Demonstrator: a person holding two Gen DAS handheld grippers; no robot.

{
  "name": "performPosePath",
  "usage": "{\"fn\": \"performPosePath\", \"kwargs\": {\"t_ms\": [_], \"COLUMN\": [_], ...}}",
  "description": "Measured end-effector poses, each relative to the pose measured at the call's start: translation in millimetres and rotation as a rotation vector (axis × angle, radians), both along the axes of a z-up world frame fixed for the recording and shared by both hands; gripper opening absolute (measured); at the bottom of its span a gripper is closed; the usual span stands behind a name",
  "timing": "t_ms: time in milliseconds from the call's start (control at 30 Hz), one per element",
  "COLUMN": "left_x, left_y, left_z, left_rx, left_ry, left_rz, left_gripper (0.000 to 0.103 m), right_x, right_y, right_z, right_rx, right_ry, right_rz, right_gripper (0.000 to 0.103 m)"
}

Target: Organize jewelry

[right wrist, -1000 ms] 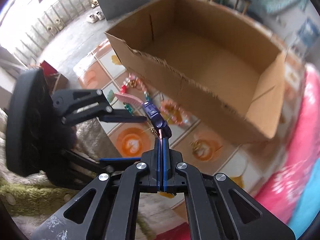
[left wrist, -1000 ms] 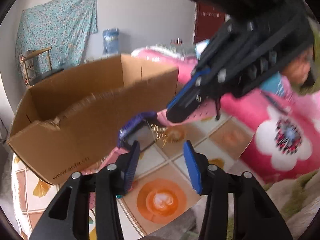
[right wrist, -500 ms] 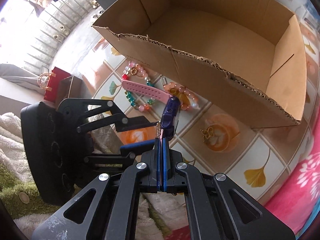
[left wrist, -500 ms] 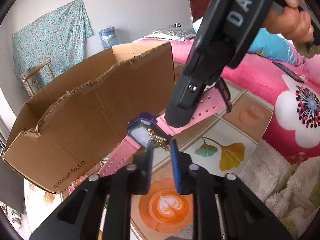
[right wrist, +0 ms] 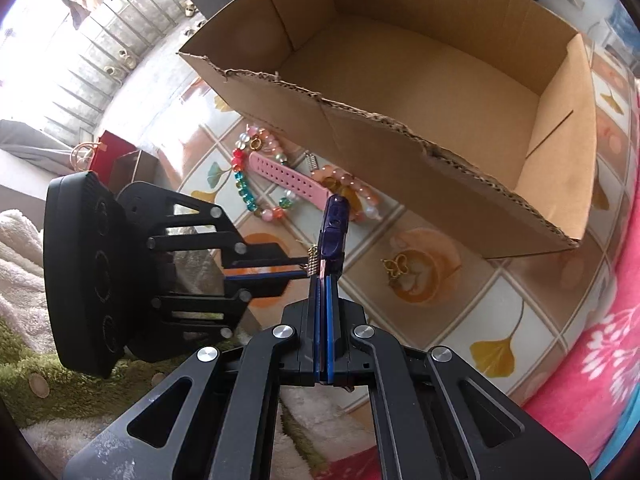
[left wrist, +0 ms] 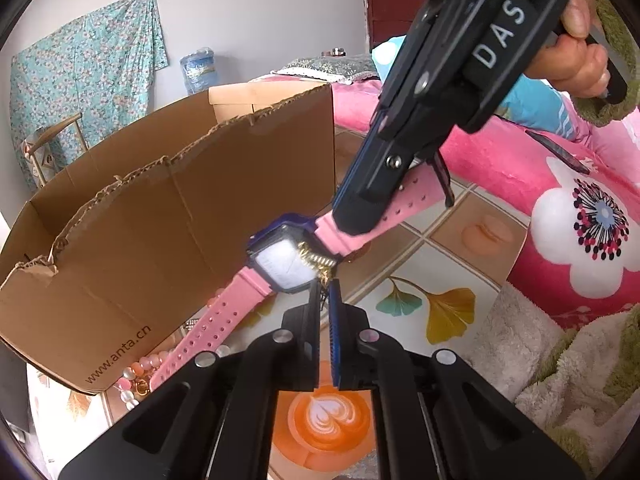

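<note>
item 1: pink watch [left wrist: 280, 264], dark blue square case, pale face. held in the air just in front of the cardboard box [left wrist: 168, 216], off the tablecloth. one strap end hangs down twd the near wall of the box, over the beads; other strap half runs up and away from the box.

item 2: right gripper [right wrist: 323, 280], jaws together, clamped on the watch strap right by the case. seen from the left cam it comes in from above, a hand [left wrist: 572, 52] on its grip, w/ "das" on the body.

item 3: left gripper [left wrist: 325, 284], jaws together on a small gold chain [left wrist: 318, 262] that lies across the watch face. from the right cam its tips [right wrist: 306, 268] meet the chain at the case edge, on the side away from the box.

item 4: cardboard box, open top, torn upper edge, "www.anta.cn" printed on near wall. inside looks bare from the right cam.

item 5: mixed bead bracelet [right wrist: 248, 184], red, blue, clear, peach beads, on the cloth just in front of the box's near wall, under the hanging strap.

item 6: peach bead bracelet [right wrist: 352, 192], also by the near wall, beside item 5.

item 7: small gold piece [right wrist: 396, 266] on an orange cup print, in front of the box, apart from the beads. kind unclear.

item 8: tablecloth [left wrist: 452, 248], tile pattern w/ ginkgo leaves and latte cups, under the box.

item 9: pink floral blanket [left wrist: 580, 216], off the box's far-right side.
</note>
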State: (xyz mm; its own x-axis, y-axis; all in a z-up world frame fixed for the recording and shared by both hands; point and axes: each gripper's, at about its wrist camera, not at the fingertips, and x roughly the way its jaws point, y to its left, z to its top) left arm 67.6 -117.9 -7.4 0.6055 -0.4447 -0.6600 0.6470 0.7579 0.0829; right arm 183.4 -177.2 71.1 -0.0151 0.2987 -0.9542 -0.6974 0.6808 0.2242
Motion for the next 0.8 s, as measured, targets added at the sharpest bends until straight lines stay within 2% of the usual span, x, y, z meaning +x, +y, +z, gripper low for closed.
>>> {"fn": "performPosePath", "kwargs": {"t_ms": [267,367,533,600,667,733,800], "left_x": [2.3,6.0,8.3,9.5,8.3,4.6,2.3], "left_y": [13.0,23.2,30.8,33.7,35.8,35.7,35.7], "left_z": [-7.0,-4.9,-8.5,-7.7,-4.2,1.3,6.0], "left_rx": [0.029,-0.028,-0.030,-0.063,-0.095,-0.118,-0.143], "left_ry": [0.033,0.090,0.121,0.154,0.153,0.131,0.123], "left_rz": [0.066,0.077,0.099,0.086,0.080,0.061,0.042], "left_gripper": [0.003,0.004,0.007,0.020,0.038,0.043,0.043], "right_x": [1.5,1.6,0.9,1.1,0.9,0.3,0.0], "right_y": [-3.3,-2.2,0.2,1.8,3.3,4.7,5.5], "right_z": [0.3,1.2,0.6,-0.9,-0.9,-0.4,0.6], "right_rx": [-0.026,-0.029,-0.036,-0.038,-0.039,-0.036,-0.031], "right_ry": [-0.019,-0.027,-0.034,-0.032,-0.030,-0.028,-0.026], "right_rz": [-0.002,-0.001,-0.002,-0.008,-0.007,-0.007,-0.006], "right_gripper": [0.000,0.000,0.000,0.000,0.000,0.000,0.000]}}
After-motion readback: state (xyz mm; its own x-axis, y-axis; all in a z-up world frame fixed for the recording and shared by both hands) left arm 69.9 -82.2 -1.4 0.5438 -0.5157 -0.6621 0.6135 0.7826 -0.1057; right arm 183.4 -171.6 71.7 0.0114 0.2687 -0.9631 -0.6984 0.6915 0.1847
